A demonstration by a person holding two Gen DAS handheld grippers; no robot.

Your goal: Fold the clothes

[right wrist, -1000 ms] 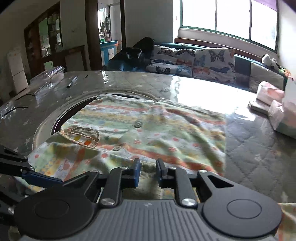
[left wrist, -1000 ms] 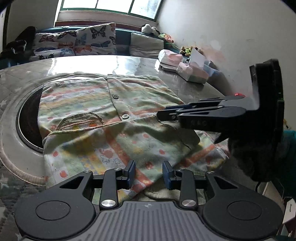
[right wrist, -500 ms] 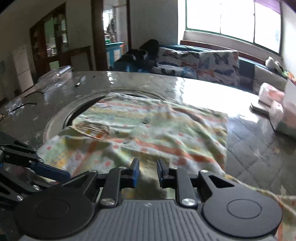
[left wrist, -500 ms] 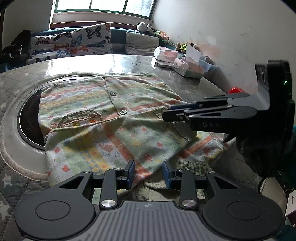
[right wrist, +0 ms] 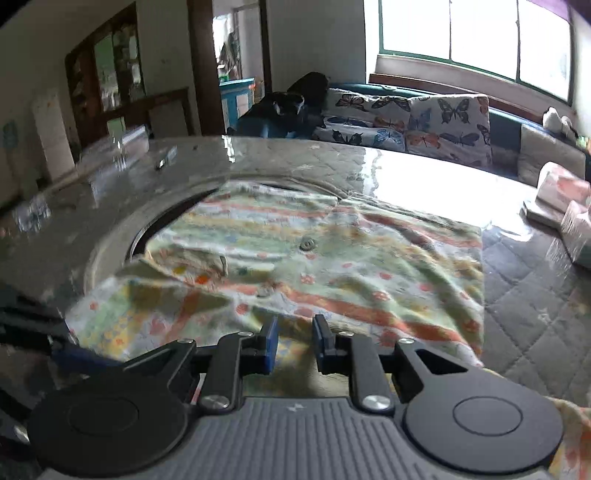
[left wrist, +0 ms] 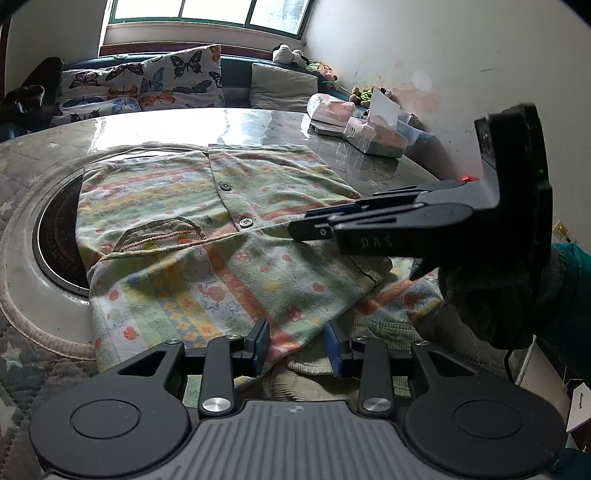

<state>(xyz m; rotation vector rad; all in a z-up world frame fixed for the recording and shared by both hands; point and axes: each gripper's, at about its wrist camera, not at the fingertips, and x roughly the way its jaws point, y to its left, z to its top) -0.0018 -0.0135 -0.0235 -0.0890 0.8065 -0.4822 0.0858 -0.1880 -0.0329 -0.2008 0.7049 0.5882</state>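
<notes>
Across the frame centre: the garment lies spread on the table, partly over a dark round inset at centre left of the left wrist view.
Garment: a child's button-front top with pastel stripes and small prints; a sleeve lies folded diagonally over its lower half, and a corduroy pocket sits left of the button row.
Buttons: one dark button and one pale button along the placket, in mid frame.
Hem: ribbed greenish cloth bunches at lower centre, just in front of the left tool.
Left gripper: jaws parted, blue pads either side of the sleeve's lower edge; the cloth lies between them, but a grip is not shown.
Right gripper: jaws parted above the garment's near edge, nothing pinched; in the left wrist view it juts in from the right over the sleeve.
Hand: dark-gloved with a teal sleeve, at the right edge, holding the right tool.
Right wrist view: somewhat blurred; the garment fills mid frame.
Upper right: tissue packs on the table near the wall.
Top of frame: butterfly cushions on a bench under the window.
</notes>
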